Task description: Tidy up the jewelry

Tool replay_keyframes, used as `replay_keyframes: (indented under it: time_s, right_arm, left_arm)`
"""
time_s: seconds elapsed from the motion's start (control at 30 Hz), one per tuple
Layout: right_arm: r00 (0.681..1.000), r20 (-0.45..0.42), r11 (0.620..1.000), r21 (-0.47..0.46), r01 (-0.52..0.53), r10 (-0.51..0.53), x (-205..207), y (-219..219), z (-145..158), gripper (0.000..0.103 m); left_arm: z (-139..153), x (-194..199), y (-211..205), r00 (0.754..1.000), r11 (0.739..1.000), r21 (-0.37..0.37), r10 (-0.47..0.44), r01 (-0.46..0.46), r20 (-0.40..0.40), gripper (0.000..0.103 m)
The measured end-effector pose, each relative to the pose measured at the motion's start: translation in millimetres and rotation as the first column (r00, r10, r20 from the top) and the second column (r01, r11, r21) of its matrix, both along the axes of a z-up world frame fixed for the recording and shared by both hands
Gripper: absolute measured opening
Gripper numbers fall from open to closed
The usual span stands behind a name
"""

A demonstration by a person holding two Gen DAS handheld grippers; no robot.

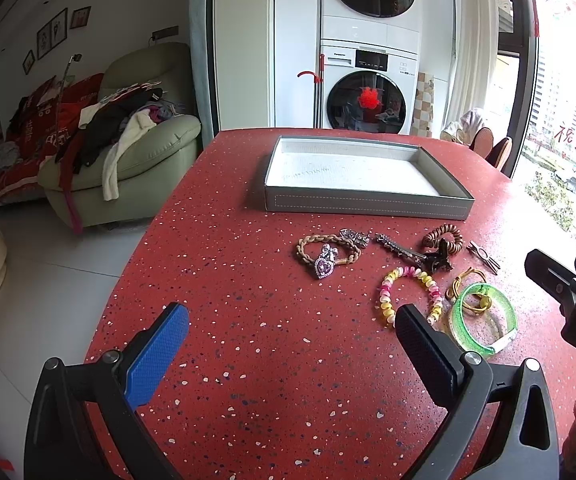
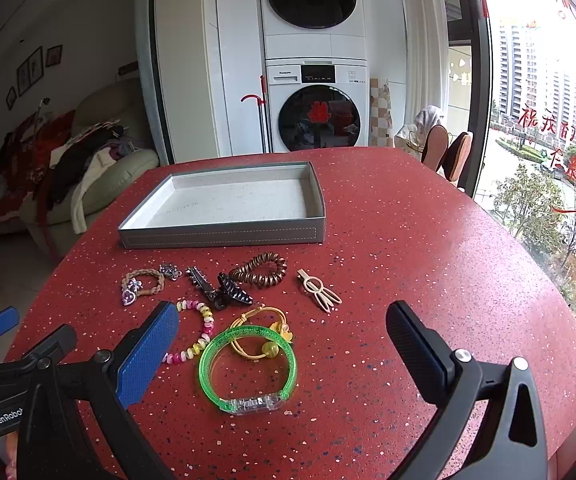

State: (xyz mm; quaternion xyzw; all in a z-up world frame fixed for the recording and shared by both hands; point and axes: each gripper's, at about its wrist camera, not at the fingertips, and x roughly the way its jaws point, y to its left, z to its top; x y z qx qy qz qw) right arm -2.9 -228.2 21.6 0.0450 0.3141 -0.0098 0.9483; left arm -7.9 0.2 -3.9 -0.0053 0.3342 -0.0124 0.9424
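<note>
Jewelry lies loose on the red speckled table [image 1: 248, 360] [image 2: 407, 260]. There is a green bangle [image 1: 483, 320] [image 2: 248, 364], a pink-yellow bead bracelet [image 1: 407, 292] [image 2: 200, 332], a braided band with a heart charm [image 1: 327, 254] [image 2: 140, 282], a brown coil tie [image 1: 443, 236] [image 2: 260, 270], a black claw clip [image 2: 234, 296] and a beige clip [image 2: 319, 290]. An empty grey tray [image 1: 367, 202] [image 2: 220, 236] stands behind them. My left gripper [image 1: 291, 328] is open, near the bead bracelet. My right gripper [image 2: 284, 332] is open over the green bangle.
A yellow elastic tie [image 2: 260, 332] lies inside the bangle. A green sofa [image 1: 136, 152] piled with clothes stands left of the table. Stacked washing machines [image 1: 367, 60] stand behind. A window is on the right.
</note>
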Motion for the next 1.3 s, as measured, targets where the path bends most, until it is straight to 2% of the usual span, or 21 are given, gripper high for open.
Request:
replay_keyframes:
  time_s: [1.3]
  right_arm:
    - [1.000, -0.006, 1.000, 0.011, 0.001, -0.001, -2.5, -2.8, -1.0, 0.103]
  left_arm:
    - [-4.1, -0.5, -5.4, 1.000, 1.000, 0.000, -0.006, 0.006, -0.016, 0.103]
